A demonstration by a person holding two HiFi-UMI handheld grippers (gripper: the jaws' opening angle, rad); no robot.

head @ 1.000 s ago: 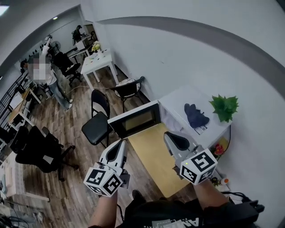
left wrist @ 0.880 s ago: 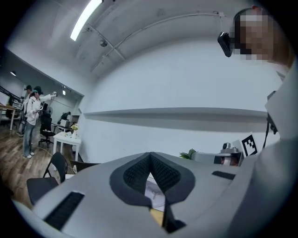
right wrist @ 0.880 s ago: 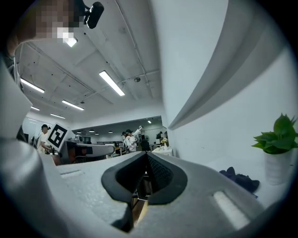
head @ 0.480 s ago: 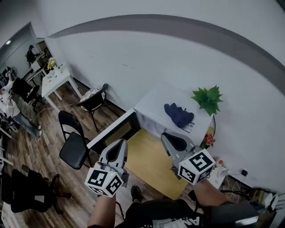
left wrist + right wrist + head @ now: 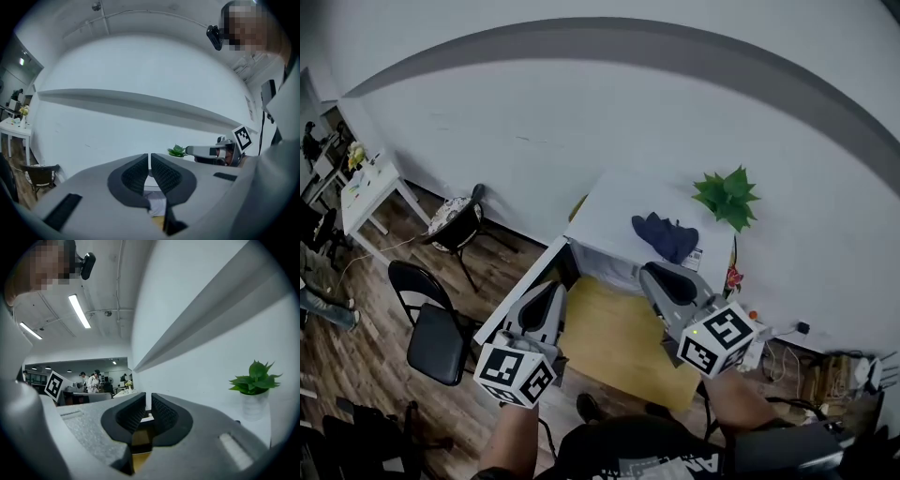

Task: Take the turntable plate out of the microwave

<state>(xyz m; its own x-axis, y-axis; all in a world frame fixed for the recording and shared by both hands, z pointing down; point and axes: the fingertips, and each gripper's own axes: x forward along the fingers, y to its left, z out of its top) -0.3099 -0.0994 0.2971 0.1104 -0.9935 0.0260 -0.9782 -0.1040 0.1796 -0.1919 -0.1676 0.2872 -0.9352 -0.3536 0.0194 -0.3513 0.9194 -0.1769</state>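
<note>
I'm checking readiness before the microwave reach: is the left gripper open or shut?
Shut. In the left gripper view, the left gripper's fingers stand closed together at the tips, with nothing held between them.

- My black shirt (image 5: 647, 452) has white letters on the front.
- Up and left of the shirt are my left tongs (image 5: 555, 292). They are grey, with black bumpy pads (image 5: 546, 314).
- Up and right of the shirt, my right tongs (image 5: 654, 275) look the same. Their jaws have just been opening a crack, with nothing between them.
- Each has a white box with black squares: the left cube (image 5: 516, 373) and the right cube (image 5: 719, 339).
</note>
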